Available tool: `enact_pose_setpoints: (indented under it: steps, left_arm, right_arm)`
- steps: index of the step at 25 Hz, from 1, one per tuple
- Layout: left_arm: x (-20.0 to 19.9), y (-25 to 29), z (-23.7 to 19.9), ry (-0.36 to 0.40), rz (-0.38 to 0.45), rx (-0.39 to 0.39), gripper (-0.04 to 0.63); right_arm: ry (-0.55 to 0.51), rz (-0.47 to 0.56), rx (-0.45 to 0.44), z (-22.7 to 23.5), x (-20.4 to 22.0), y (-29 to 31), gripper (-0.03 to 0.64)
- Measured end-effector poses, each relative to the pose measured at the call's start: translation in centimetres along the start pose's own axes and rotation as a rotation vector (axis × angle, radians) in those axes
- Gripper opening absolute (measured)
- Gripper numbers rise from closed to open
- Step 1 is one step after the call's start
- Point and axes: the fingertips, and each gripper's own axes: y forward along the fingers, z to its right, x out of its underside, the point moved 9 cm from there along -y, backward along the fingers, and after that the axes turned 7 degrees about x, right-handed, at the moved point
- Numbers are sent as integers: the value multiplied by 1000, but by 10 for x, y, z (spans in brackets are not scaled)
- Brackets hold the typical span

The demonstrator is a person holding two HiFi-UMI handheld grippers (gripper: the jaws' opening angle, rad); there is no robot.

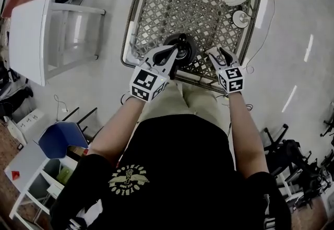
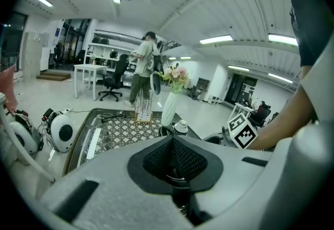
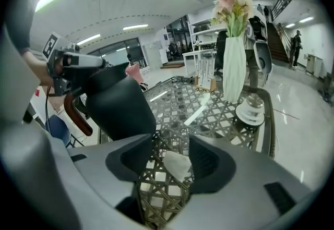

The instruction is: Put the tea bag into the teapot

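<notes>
tea bag (image 3: 176, 164): likely light, limp paper pouch, flat on table (image 3: 209, 109); pinch mid-pouch, gently; right gripper (image 3: 171, 157) released, astride it; left gripper (image 2: 175, 158) clenched on teapot (image 3: 117, 104)

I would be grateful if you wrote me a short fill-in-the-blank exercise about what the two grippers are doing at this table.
1. Between the jaws of the right gripper, on the table, lies a white ___.
2. Those jaws stand ___.
3. The left gripper is clamped on the black ___.
4. The white vase holds pink ___.
Missing words: tea bag; open; teapot; flowers.
</notes>
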Motion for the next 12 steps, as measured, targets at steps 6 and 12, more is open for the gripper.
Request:
enact_pose_setpoints:
  steps: [6, 12]
  left_arm:
    - [0, -5, 4, -3, 1, 4, -3]
    - [3, -18, 7, -14, -23, 21, -3]
  right_arm:
    - [-12, -97, 8, 2, 27, 29, 204]
    - [-27, -162, 35, 5, 40, 46, 204]
